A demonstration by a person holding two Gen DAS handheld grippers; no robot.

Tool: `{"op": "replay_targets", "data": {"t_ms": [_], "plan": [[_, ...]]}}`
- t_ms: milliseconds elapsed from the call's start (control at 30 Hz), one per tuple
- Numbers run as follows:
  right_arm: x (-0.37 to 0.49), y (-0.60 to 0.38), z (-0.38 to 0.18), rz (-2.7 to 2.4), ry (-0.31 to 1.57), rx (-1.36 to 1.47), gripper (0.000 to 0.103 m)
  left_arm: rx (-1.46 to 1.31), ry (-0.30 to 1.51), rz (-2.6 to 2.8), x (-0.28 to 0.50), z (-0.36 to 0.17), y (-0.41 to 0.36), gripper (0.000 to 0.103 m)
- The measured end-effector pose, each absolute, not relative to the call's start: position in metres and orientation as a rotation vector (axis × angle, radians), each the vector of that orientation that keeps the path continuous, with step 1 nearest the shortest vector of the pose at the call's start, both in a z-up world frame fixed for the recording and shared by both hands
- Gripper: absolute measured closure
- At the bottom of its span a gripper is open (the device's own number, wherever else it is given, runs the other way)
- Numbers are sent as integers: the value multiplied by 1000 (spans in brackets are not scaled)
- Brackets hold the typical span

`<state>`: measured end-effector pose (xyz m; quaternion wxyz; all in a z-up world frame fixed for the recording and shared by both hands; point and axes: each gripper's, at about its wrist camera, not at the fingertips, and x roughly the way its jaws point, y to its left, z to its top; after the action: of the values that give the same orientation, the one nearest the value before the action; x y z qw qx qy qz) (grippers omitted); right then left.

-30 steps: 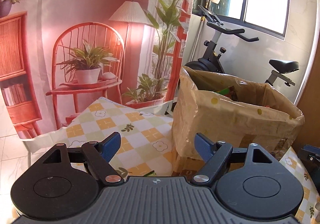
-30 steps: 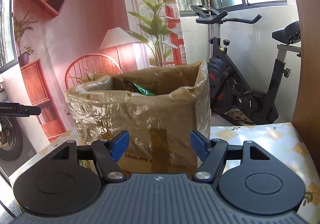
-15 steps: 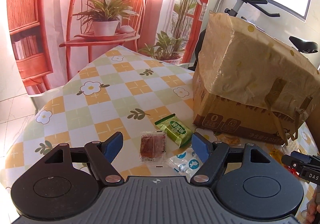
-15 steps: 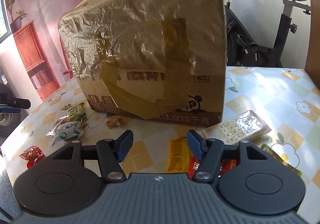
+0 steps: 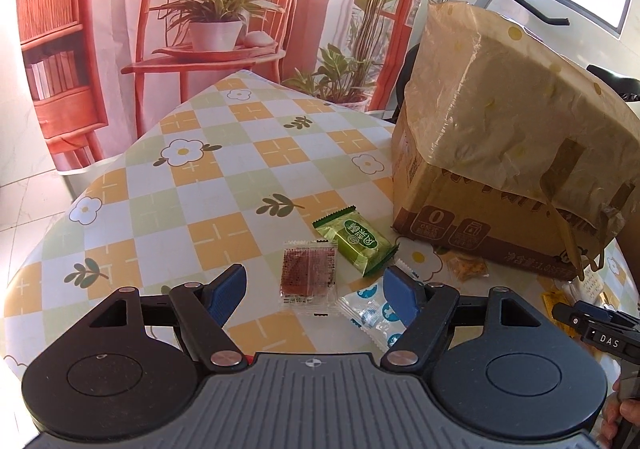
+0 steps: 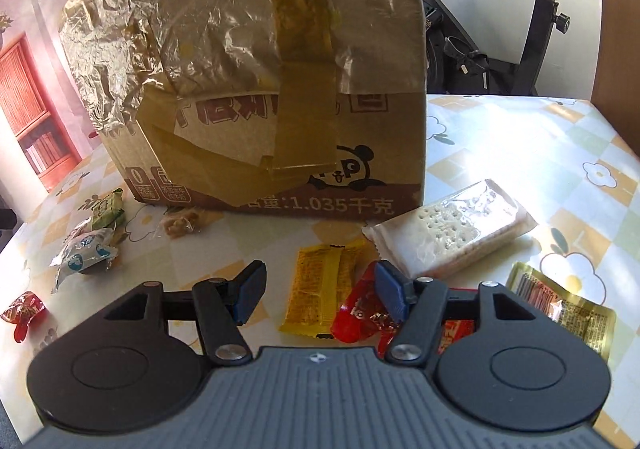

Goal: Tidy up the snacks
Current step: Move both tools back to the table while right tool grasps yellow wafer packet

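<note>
Between the fingers of my right gripper point(image 6: 318, 291) lay the yellow packet point(image 6: 319, 295), its long axis pointing away from me toward the cardboard box point(image 6: 256, 89); this hand was the nearer one to it; the jaws stood wide apart, holding nothing, though the right finger overlapped a red wrapper point(image 6: 366, 319); my left gripper point(image 5: 316, 297) was also spread wide and empty, with the brown sachet point(image 5: 307, 275) just ahead on the table point(image 5: 208, 185).

Near the lower centre of the right wrist view, "1.035" with Chinese characters was printed on the cardboard box point(image 6: 280, 153). At the left view's lower right, "DAS" was read on a black device point(image 5: 600, 333).
</note>
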<state>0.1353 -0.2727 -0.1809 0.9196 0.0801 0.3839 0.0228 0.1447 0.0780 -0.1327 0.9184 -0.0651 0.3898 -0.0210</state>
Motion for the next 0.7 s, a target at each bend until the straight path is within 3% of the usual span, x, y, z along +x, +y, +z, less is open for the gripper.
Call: {"op": "replay_targets", "data": {"t_ms": [467,600,700], "plan": [[160,-259,-190,59,861,92,39,-192,880,26,141,-142,90,27],[165,-250,-190,73,872,59,60,-222,902,39,140,-143,94,27],[170,-244,-189,71,885,65,64,-235,932,53,139,-146,95,27]]}}
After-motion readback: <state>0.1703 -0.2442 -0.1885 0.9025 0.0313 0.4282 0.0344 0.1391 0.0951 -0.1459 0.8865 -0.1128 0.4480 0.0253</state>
